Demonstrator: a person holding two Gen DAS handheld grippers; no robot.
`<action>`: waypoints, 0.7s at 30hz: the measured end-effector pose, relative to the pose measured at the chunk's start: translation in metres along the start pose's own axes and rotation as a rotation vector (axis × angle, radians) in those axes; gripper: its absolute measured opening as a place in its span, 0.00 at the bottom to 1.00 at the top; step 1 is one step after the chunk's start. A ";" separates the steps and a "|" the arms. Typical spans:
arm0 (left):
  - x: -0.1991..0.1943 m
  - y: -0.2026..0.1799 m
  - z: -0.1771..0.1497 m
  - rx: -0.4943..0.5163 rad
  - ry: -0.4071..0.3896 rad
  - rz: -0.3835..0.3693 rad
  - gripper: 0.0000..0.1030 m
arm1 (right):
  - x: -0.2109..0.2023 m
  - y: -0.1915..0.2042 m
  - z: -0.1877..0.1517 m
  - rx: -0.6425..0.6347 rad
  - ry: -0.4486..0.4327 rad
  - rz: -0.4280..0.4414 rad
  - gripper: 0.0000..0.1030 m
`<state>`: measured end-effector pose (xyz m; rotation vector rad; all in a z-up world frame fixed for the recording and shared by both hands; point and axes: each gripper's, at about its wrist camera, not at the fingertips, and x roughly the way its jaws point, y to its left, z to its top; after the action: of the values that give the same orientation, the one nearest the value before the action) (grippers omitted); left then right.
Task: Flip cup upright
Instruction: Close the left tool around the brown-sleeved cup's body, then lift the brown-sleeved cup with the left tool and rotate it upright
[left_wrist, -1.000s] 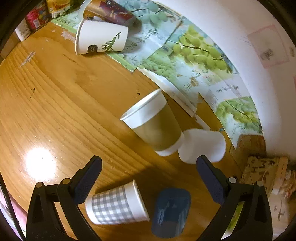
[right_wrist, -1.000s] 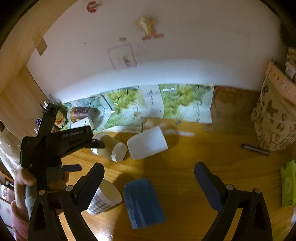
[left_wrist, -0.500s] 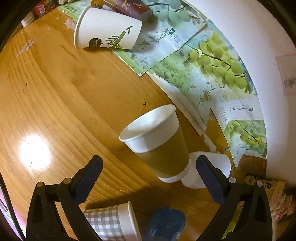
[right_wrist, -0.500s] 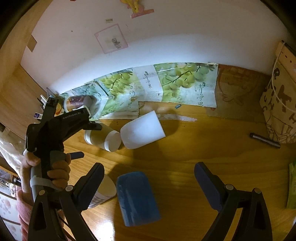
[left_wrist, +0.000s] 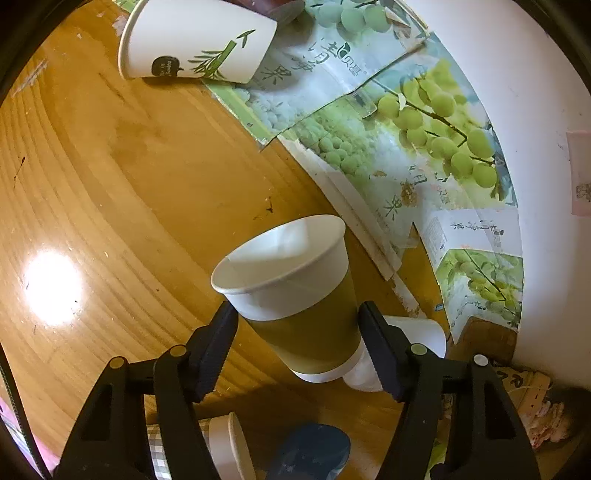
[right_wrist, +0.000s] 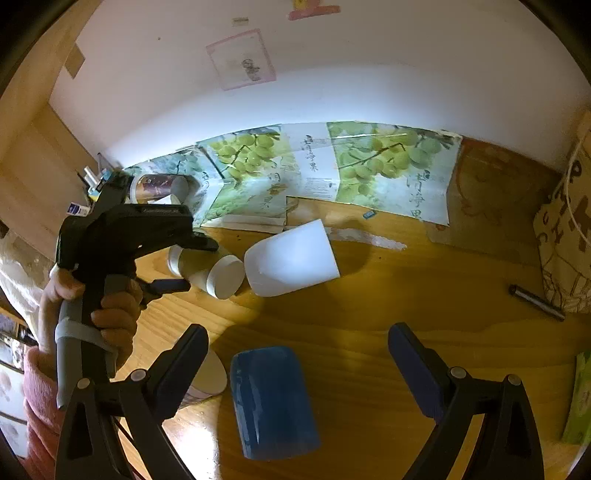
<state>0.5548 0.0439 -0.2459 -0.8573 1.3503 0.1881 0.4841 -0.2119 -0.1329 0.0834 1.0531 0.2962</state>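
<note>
Wooden table fills most of the view, shiny and brown, with a white wall behind it. Big paper sheets with green grapes lie along the back of the table.

Many cups lie on their sides. A plain white cup rests near the middle. A blue cup lies close to the right claw. A white cup with a green leaf picture lies far off by the grape sheets. A checked cup lies under the left claw.

The cup to flip is the brown and white paper cup. It lies on its side on the table, its bottom end just beside the plain white cup. Its open mouth points away from the left claw.

The left claw has its two fingers pressed on both sides of the brown band, so it is holding the cup. The right claw is spread wide and holds nothing.

I think this cup is very light and thin. It would squash if squeezed hard, and it could slip because paper is smooth. The brown band in the middle looks like the best place to hold, with a soft squeeze. Then it can be tipped until the open end faces up.
</note>
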 end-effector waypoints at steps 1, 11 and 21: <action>0.000 -0.001 0.000 0.002 -0.002 -0.001 0.69 | 0.000 0.001 0.000 -0.006 0.000 0.001 0.96; -0.001 -0.003 0.000 0.042 0.011 -0.031 0.63 | 0.000 0.004 0.001 -0.021 -0.004 0.011 0.96; -0.035 0.001 -0.010 0.120 0.001 -0.035 0.62 | -0.021 0.014 -0.004 -0.012 -0.029 0.021 0.96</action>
<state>0.5371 0.0505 -0.2149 -0.7799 1.3330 0.0789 0.4678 -0.2049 -0.1141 0.0878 1.0217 0.3198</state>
